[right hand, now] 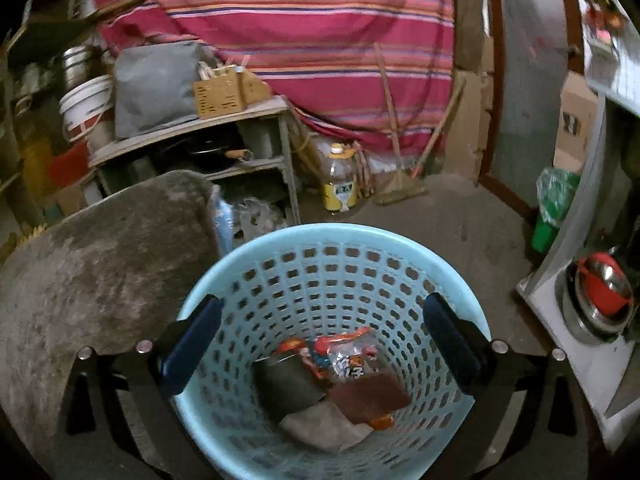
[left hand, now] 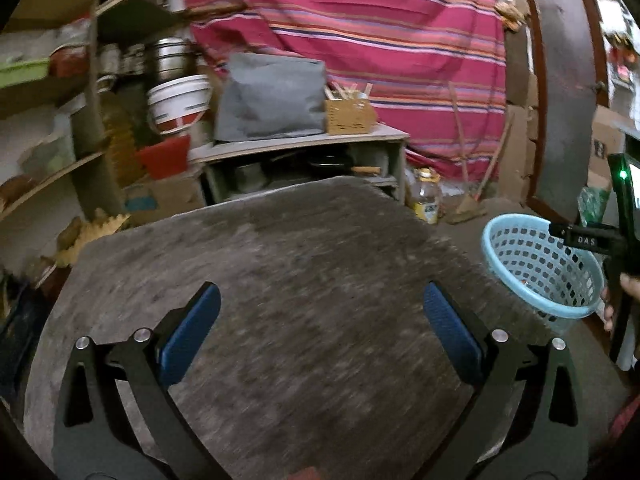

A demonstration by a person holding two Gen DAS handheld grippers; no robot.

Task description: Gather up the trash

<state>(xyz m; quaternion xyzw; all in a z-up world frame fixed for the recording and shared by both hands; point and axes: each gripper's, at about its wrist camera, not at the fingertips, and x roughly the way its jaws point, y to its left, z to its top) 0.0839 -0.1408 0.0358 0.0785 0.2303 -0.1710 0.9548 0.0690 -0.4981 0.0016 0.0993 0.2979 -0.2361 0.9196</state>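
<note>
A light blue perforated basket (right hand: 332, 248) stands on the floor right of a grey worn table (left hand: 304, 264). It also shows in the left wrist view (left hand: 536, 268). Inside lie an orange snack wrapper (right hand: 340, 350), a dark cylinder (right hand: 284, 388), a brown pad (right hand: 372, 396) and a grey scrap (right hand: 324, 424). My right gripper (right hand: 322, 340) is open and empty, directly above the basket's mouth. My left gripper (left hand: 320, 320) is open and empty over the bare tabletop. The right gripper's black body (left hand: 616, 240) shows at the basket's rim.
A low shelf (left hand: 304, 144) with a grey bag (left hand: 272, 96) and wooden box stands behind the table. A striped red cloth (left hand: 360, 40) hangs at the back. A yellow-labelled bottle (right hand: 340, 184) and a broom (right hand: 400, 188) are on the floor. A white counter (right hand: 580, 320) with steel bowls is at right.
</note>
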